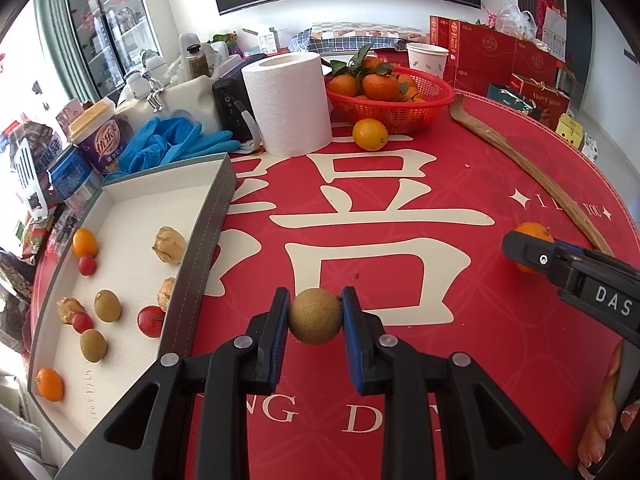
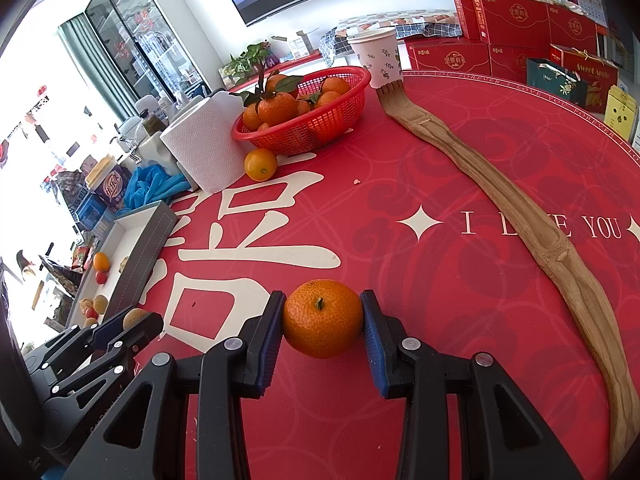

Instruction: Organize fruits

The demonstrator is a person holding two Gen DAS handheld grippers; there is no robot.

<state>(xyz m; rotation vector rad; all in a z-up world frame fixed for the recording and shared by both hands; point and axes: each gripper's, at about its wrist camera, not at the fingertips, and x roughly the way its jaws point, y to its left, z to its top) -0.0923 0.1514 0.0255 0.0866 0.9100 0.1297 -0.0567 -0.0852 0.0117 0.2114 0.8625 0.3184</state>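
My left gripper is shut on a round brown longan just above the red table mat. To its left a grey box with a white inside holds several small fruits: kumquats, cherry tomatoes, longans and husked physalis. My right gripper is shut on a mandarin low over the mat; the mandarin also shows in the left wrist view. A red basket of leafy mandarins stands at the back, with a loose kumquat in front of it.
A paper roll stands left of the basket, with blue gloves, bottles and snack cups behind the box. A long wooden back scratcher lies along the mat's right side. A paper cup and red gift boxes are at the back.
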